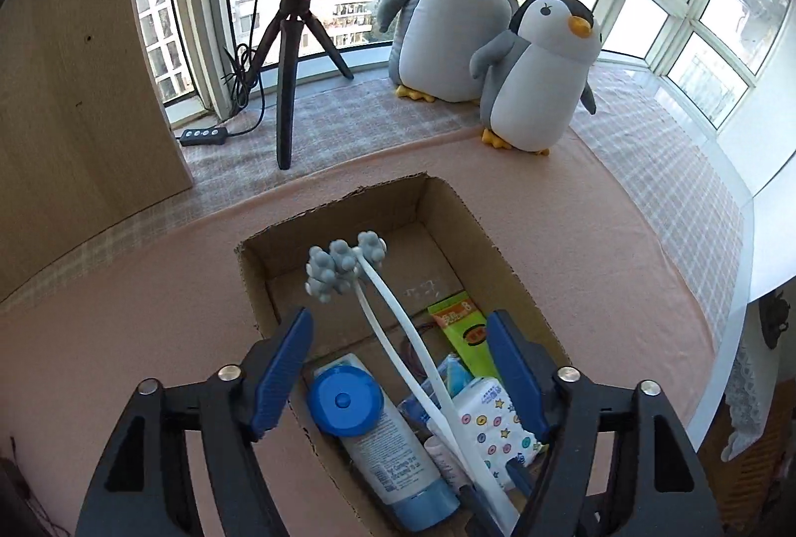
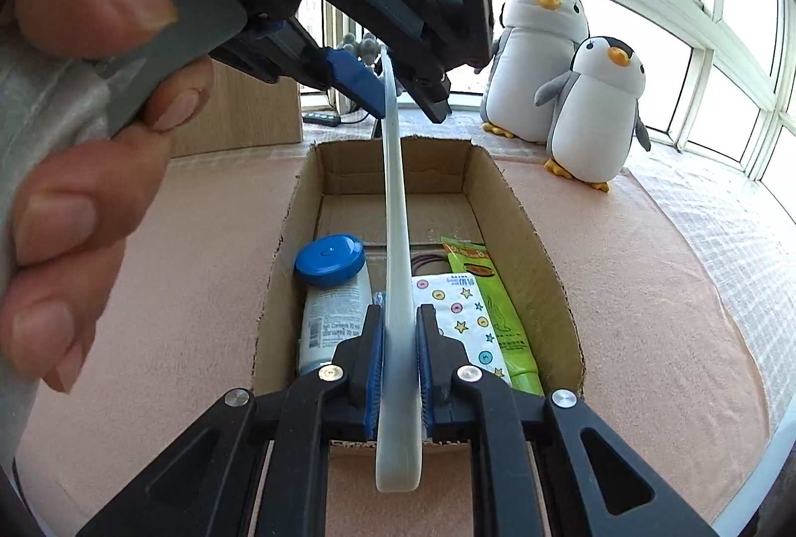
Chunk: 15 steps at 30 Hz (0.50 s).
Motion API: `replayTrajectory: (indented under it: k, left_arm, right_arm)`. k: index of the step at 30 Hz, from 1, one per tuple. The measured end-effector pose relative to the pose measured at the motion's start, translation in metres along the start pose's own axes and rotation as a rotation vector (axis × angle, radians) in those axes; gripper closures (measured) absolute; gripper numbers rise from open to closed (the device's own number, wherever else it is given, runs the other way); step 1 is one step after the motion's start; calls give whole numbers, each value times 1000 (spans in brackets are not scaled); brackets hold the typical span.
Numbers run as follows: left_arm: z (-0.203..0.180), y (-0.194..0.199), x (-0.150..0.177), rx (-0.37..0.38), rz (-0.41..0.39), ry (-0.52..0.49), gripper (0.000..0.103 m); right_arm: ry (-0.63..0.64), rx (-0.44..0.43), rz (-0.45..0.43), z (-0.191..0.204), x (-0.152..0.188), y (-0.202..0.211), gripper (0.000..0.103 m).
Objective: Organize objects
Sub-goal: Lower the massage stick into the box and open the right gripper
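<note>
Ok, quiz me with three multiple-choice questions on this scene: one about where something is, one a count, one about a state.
1. The tube lies: A in the box, B on the sill, C under the tripod.
2. Penguins: A one, B two, C three.
3. The right fingers are: A wide open, B shut on the massager, C shut on the tube.
Answers: 1 A, it lies between the box walls; 2 B, a big one and a small one sit side by side; 3 B, both pads press its white handle.

The green packet (image 1: 460,324) bears a white "8"; the white tube (image 2: 332,323) reads "70 ml".
</note>
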<state>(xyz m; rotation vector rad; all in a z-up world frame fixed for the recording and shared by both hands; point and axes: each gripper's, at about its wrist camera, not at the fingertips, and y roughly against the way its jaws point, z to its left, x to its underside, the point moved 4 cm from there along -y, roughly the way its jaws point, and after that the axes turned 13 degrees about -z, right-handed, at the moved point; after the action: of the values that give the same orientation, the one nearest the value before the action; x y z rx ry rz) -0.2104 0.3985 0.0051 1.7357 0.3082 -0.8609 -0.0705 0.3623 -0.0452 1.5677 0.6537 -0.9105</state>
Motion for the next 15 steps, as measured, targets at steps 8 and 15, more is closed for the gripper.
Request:
replayTrajectory:
  k: [8, 15]
  left_arm:
    - [29, 79, -5, -60, -182, -55, 6]
    - [52, 156, -14, -98, -331, -61, 1]
  right_arm:
    - [-71, 54, -71, -15, 5, 31, 48]
    - [-126, 96, -96, -21, -6, 46, 22]
